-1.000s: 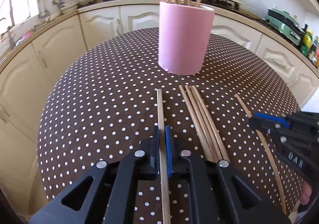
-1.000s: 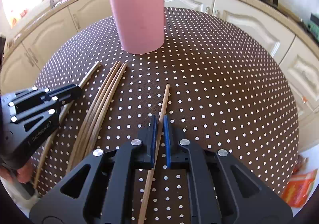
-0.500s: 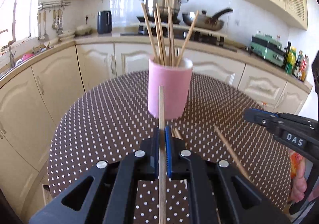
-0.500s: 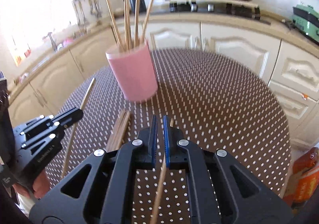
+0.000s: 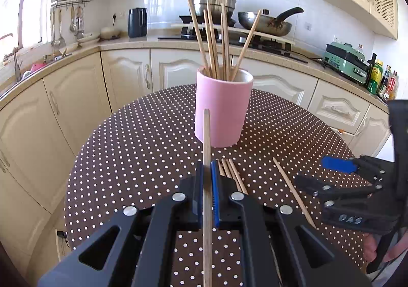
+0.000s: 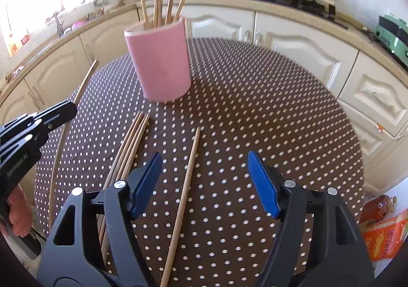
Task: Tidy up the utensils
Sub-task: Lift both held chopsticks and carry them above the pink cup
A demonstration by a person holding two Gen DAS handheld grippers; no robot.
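On the dotted tablecloth (image 6: 255, 113), in front of the pink cup (image 5: 223, 108), one loose chopstick (image 6: 185, 190) lies flat under the right gripper (image 6: 205, 182), and I think this is the first risk: its jaws have just been opening and now stand wide, with the stick between them but touching neither pad, so it seems to have slipped out and must be picked up again. It could also roll toward the bundle of chopsticks (image 6: 127, 149) just beside it on the left. The second risk concerns the left gripper (image 5: 207, 185). Its jaws are pressed together on a single held chopstick (image 5: 207, 139), which points up and forward toward the cup. The cup already holds several standing chopsticks (image 5: 216, 39) that lean in different directions, so the new tip may strike one of them or the rim, and a hard push could tip the cup. The grip is narrow, so the stick may also pivot.
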